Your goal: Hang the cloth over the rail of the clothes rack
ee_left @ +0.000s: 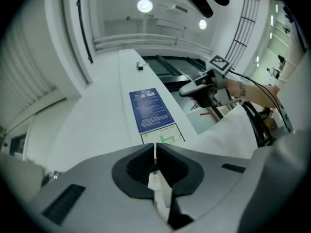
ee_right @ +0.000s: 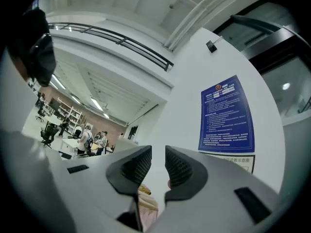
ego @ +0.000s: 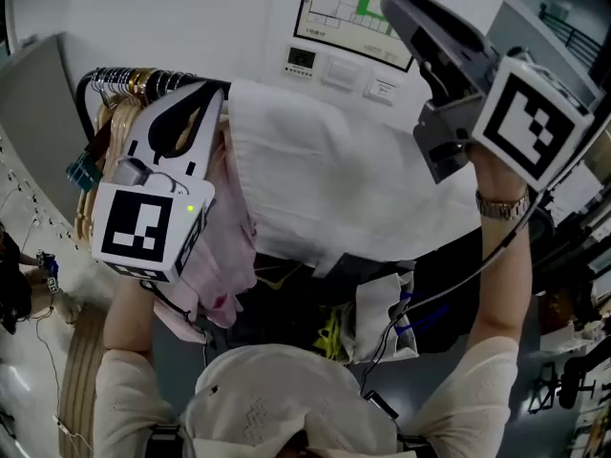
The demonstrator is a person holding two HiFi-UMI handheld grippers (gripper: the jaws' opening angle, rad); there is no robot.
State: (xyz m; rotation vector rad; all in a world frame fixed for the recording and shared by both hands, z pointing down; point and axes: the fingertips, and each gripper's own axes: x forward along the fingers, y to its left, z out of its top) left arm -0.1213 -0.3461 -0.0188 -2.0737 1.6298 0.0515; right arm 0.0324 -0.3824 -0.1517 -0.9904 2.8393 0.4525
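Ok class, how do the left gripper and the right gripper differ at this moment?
The left gripper has its jaws closed on a strip of the white cloth; the right gripper has its jaws slightly apart, with nothing between them. In the head view the left gripper is at the cloth's left edge, the right gripper over its right side. Each carries a marker cube.

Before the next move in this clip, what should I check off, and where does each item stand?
1. Left claw grips the cloth: ok, jaws shut on a thin white strip.
2. Right claw free: ok, jaws apart, nothing between them.
3. Cloth lies over the rail: cannot tell, the rail is hidden under it.
4. Cloth spread out: ok, wide and mostly smooth between the claws.
5. Cloth clear of the pink garment: cannot tell, their edges meet in the head view.
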